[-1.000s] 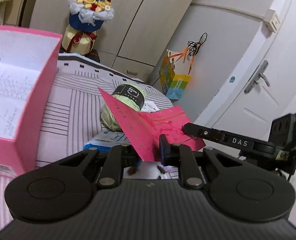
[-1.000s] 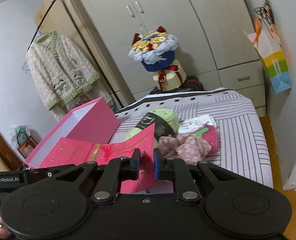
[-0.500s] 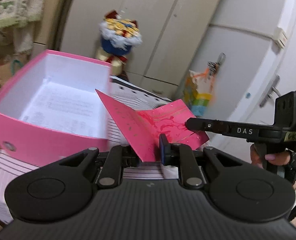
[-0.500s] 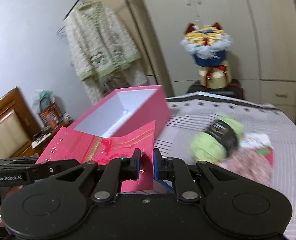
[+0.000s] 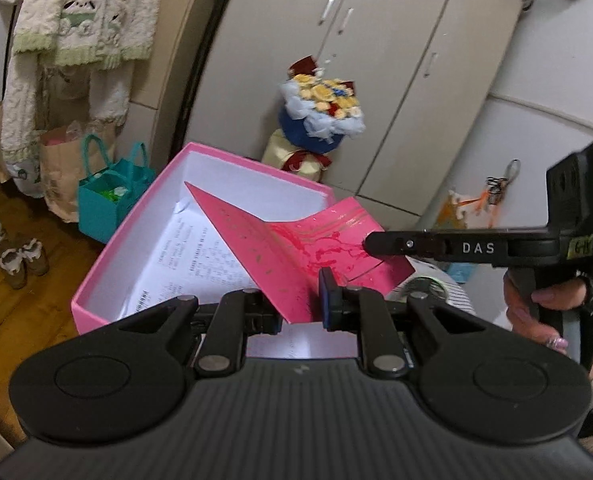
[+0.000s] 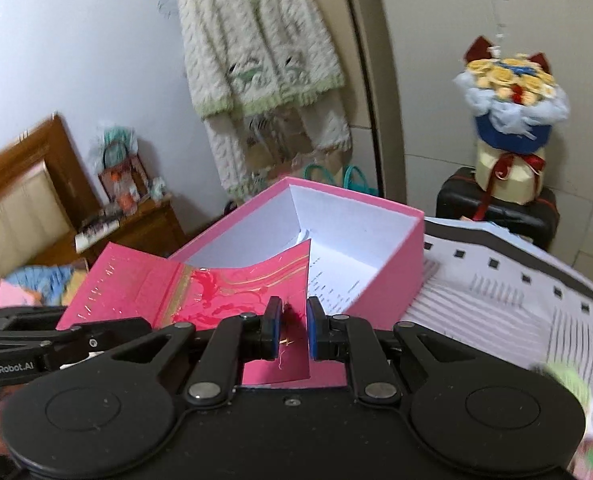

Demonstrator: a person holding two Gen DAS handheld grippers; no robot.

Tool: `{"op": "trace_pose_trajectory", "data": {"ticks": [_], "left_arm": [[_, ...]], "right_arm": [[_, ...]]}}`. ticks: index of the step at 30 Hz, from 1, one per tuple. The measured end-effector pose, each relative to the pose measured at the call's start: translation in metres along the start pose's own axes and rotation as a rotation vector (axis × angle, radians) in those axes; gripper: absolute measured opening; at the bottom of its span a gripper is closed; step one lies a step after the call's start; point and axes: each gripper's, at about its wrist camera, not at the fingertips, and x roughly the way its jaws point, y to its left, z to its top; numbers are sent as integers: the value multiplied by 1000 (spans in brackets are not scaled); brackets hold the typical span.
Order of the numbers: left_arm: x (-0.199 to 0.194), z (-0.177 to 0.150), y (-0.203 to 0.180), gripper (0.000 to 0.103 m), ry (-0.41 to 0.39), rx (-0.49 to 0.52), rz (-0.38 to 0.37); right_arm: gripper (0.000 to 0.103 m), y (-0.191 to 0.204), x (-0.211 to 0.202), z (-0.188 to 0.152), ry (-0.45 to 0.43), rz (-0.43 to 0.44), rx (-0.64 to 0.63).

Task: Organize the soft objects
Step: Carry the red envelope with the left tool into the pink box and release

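Note:
A pink folded card with gold and red print (image 5: 256, 252) hangs in the air between both grippers, just in front of the open pink box (image 5: 108, 248). My left gripper (image 5: 298, 308) is shut on the card's near lower edge. My right gripper (image 6: 292, 320) is shut on its other end; its finger (image 5: 376, 244) reaches in from the right in the left wrist view. The same card (image 6: 232, 292) overlaps the pink box (image 6: 388, 280), which holds a printed sheet (image 5: 188, 256). A blurred green yarn ball (image 6: 568, 380) lies on the bed at the right.
The box sits on a striped bedsheet (image 6: 496, 300). A flower bouquet (image 6: 508, 100) stands on a black case (image 6: 496, 208) by the wardrobe. A cardigan (image 5: 76, 20) hangs at the left above a teal bag (image 5: 108, 196) and shoes (image 5: 12, 256). A hand (image 5: 536, 304) holds the right gripper.
Both grippers have swung left with the card, from above the yarn and soft things to the pink box. The yarn has slid to the right edge of view.

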Motion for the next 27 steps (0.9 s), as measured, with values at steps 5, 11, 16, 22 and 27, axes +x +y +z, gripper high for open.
{"op": "trace_pose_trajectory", "data": {"ticks": [5,11,16,22,27], "left_arm": [[30,12,10,16,57,5,37],[67,27,12,16,137,34,69],[88,36,17,16,190,26,76],[101,38,26,22,271,-26,28],[95,31,28,49,284,-19,67]], "right_arm": [[16,-13,41,23,98,15,-69],[17,-25,79,39,158,-18,-130],[17,-33,101,52,201,-36,-165],[2,-32,126,52,226,-103,-264],[4,-21,118,47,206,-126,-280]]}}
